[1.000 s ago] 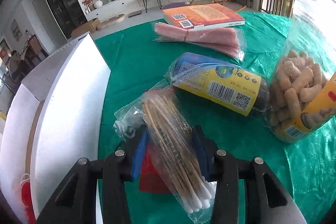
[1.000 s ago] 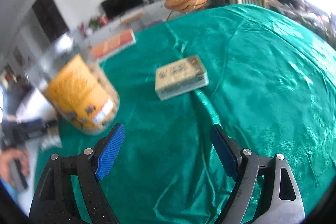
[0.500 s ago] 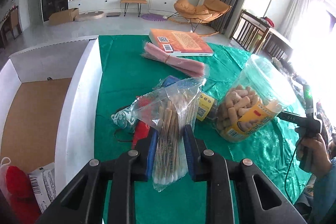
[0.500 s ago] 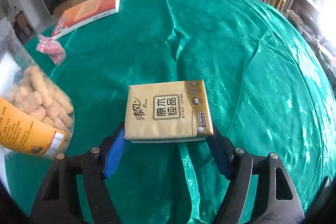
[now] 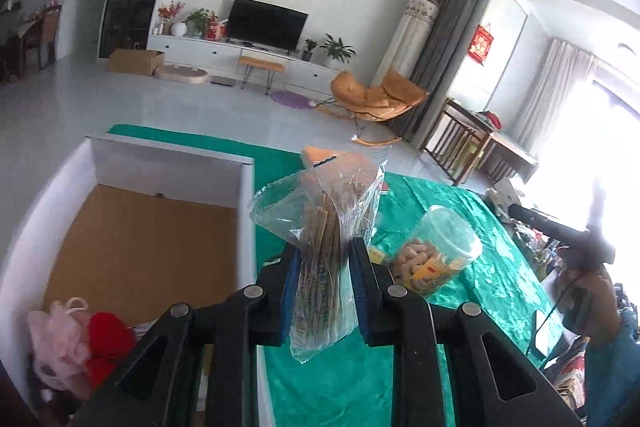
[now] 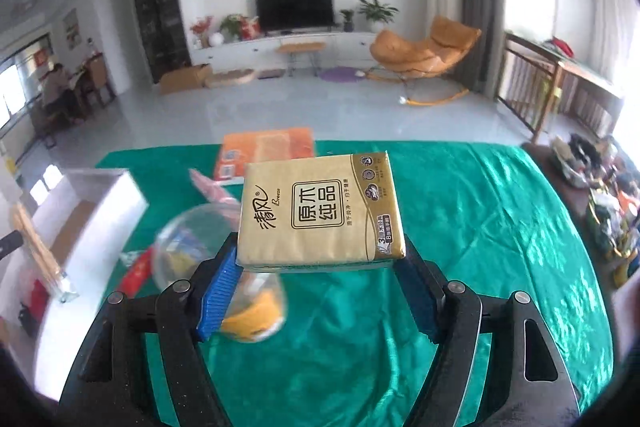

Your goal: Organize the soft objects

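Observation:
My left gripper (image 5: 323, 291) is shut on a clear bag of cotton swabs (image 5: 324, 239) and holds it up in the air over the table edge, beside the white box (image 5: 246, 227). The box holds a pink mesh sponge (image 5: 56, 343) and a red soft thing (image 5: 110, 343). My right gripper (image 6: 316, 287) is shut on a tan tissue pack (image 6: 320, 211), lifted above the green tablecloth (image 6: 460, 227). The swab bag (image 6: 36, 251) and the white box (image 6: 100, 211) also show at the left of the right wrist view.
A clear snack jar (image 5: 436, 251) stands on the green tablecloth (image 5: 480, 267); in the right wrist view it (image 6: 216, 267) is blurred. An orange book (image 6: 266, 149) and a pink packet (image 6: 212, 187) lie at the far side. Clutter sits at the right edge (image 6: 604, 195).
Both grippers rose from the table. The left lifted the swab bag toward the white box. The right closed on the tissue pack and lifted it off the cloth.

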`<action>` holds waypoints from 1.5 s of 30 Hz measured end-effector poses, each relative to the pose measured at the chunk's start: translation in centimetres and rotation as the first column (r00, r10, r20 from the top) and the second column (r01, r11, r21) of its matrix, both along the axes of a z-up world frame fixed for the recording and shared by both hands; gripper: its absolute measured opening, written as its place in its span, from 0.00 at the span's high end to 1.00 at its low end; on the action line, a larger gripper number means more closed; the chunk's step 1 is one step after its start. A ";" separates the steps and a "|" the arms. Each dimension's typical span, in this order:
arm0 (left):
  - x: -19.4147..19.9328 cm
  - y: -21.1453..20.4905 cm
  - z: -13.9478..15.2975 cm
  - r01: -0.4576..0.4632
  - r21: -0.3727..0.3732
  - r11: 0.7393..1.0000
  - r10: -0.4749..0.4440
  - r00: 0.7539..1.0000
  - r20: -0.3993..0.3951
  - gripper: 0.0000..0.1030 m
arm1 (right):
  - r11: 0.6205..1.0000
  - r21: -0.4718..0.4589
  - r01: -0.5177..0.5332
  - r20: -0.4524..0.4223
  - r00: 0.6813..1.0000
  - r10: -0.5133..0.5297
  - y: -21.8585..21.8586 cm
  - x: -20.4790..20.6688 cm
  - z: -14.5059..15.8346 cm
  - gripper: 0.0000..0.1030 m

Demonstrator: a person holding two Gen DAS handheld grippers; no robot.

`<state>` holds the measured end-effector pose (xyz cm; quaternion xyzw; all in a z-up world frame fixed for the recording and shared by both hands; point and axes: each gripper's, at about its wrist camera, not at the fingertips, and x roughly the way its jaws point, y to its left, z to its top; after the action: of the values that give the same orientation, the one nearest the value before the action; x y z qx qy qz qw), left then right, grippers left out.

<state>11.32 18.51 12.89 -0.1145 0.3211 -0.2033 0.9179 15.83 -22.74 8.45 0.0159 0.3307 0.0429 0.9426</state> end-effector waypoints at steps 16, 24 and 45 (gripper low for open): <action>-5.0 12.7 -5.1 -0.356 0.234 0.905 0.379 0.924 -0.060 0.11 | 0.726 0.469 -0.502 -0.114 0.781 0.614 27.0 -1.6 -3.9 0.22; -4.7 3.8 -3.9 -0.120 0.101 0.988 0.124 0.992 -0.034 0.10 | 0.953 0.186 -0.241 -0.190 0.942 0.275 15.8 -4.8 -13.7 0.22; 2.6 -18.1 -20.5 0.103 0.340 0.935 -0.032 0.978 -0.208 0.10 | 0.961 -0.060 0.271 -0.209 0.938 -0.278 0.2 -6.4 -22.5 0.21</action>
<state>13.93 0.44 -7.62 0.0415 0.4458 -0.1622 0.8793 9.47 -22.55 -14.02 0.0520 0.4261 -0.0962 0.8981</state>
